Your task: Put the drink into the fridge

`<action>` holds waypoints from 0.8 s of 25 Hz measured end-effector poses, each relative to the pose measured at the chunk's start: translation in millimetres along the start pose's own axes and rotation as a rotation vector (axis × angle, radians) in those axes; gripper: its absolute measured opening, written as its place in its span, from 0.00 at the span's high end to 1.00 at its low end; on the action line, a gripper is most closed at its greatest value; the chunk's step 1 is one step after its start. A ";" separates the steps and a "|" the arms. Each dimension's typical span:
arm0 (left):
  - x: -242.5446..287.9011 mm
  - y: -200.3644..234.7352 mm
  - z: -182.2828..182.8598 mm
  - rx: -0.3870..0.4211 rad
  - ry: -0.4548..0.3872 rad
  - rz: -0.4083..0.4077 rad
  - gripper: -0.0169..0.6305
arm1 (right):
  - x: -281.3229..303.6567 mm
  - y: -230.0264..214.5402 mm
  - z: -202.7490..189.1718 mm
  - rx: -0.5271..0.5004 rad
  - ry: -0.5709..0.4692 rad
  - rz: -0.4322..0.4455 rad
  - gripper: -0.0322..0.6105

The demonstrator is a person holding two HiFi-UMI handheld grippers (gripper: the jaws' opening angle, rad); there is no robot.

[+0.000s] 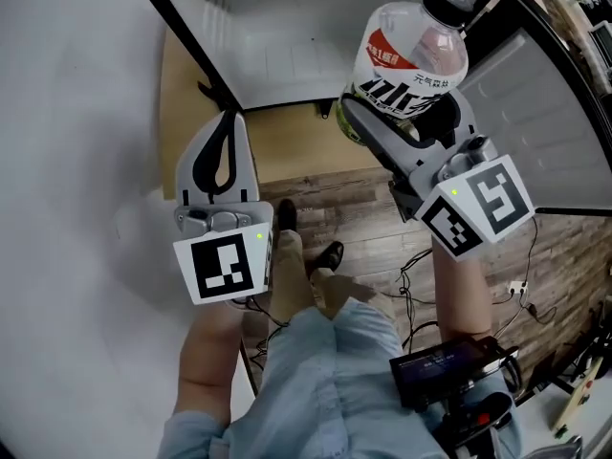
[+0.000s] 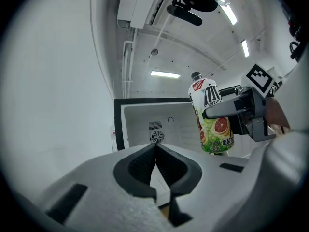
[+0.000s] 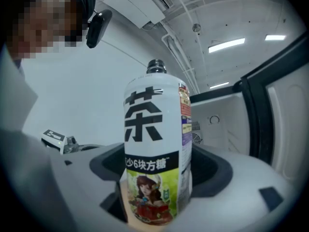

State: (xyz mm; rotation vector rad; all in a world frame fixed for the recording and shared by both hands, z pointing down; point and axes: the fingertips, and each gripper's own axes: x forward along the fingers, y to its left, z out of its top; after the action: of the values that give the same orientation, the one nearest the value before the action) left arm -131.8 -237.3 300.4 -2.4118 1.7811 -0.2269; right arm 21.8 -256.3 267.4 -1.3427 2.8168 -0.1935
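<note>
The drink bottle point(image 1: 411, 55) has a black cap, a white label with big dark characters and pink liquid. My right gripper point(image 1: 387, 118) is shut on its lower body and holds it upright in front of the open fridge point(image 1: 277, 36). In the right gripper view the bottle point(image 3: 154, 149) stands between the jaws of that gripper point(image 3: 155, 187), with the white fridge interior point(image 3: 217, 124) behind it. My left gripper point(image 1: 228, 122) is shut and holds nothing, to the left of the bottle. In the left gripper view, past that gripper point(image 2: 155, 151), are the bottle point(image 2: 212, 120) and the fridge point(image 2: 159, 122).
The fridge door point(image 1: 550, 113) stands swung open at the right, with a black frame. A tan wooden stand point(image 1: 287, 151) lies under the fridge. Below are a wood-pattern floor point(image 1: 363, 218), cables point(image 1: 516, 290) and the person's shoes. A white wall fills the left.
</note>
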 end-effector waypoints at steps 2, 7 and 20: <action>0.7 -0.2 6.9 0.007 0.015 -0.008 0.96 | -1.4 2.0 1.5 0.007 0.008 -0.005 0.35; 8.4 -2.1 21.8 0.006 0.042 -0.029 0.96 | -2.8 1.7 3.5 0.011 0.027 -0.025 0.35; 29.4 -12.3 42.5 0.046 0.001 -0.067 0.96 | -5.3 -4.4 -2.7 -0.032 0.006 -0.098 0.35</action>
State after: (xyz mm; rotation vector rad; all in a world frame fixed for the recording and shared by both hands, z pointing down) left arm -103.2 -261.1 262.3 -2.4420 1.6784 -0.2733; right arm 28.4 -254.6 270.4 -1.4909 2.7724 -0.1550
